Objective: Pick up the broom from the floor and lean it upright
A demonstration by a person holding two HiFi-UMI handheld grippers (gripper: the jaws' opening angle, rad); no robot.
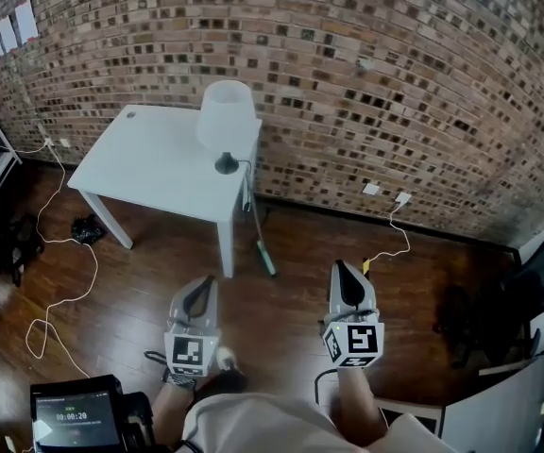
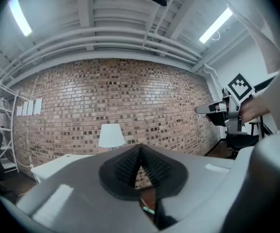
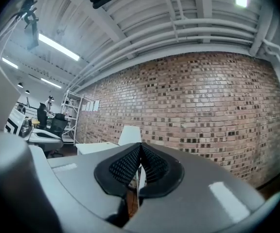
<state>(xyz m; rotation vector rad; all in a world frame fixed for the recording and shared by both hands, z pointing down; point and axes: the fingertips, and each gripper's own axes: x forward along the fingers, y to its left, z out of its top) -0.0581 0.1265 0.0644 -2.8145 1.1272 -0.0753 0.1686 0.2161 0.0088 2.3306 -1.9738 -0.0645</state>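
- Shows the broom (image 1: 259, 241), thin-handled with a teal end, slanting just beside the near corner leg of the white table (image 1: 149, 168). Cannot tell from the head view whether it lies flat on the wood floor or has its upper end propped on the table's edge.
- Judged not yet picked up, with nothing touching it.
- Puts the left gripper (image 1: 204, 283) and the right gripper (image 1: 341, 270) well short of the table, side by side and both pointed level toward it. Reads as an approach, carried forward to reach the handle.
- Catches both pairs of jaws closed together and empty, with ribbed pads (image 2: 125, 166) meeting at the tips in the left gripper view and pads (image 3: 125, 168) doing the same in the right gripper view. Will need opening before any grasp.
- Places the broom ahead of and between the two grippers, nearer the table than either. Leaves a teal scrap of it peeping below the left jaws, beyond them rather than between them.
- Frames a white lamp (image 1: 226, 111) at the table's back corner and the brick wall (image 1: 395, 83) behind the table, a likely surface for leaning the broom upright.
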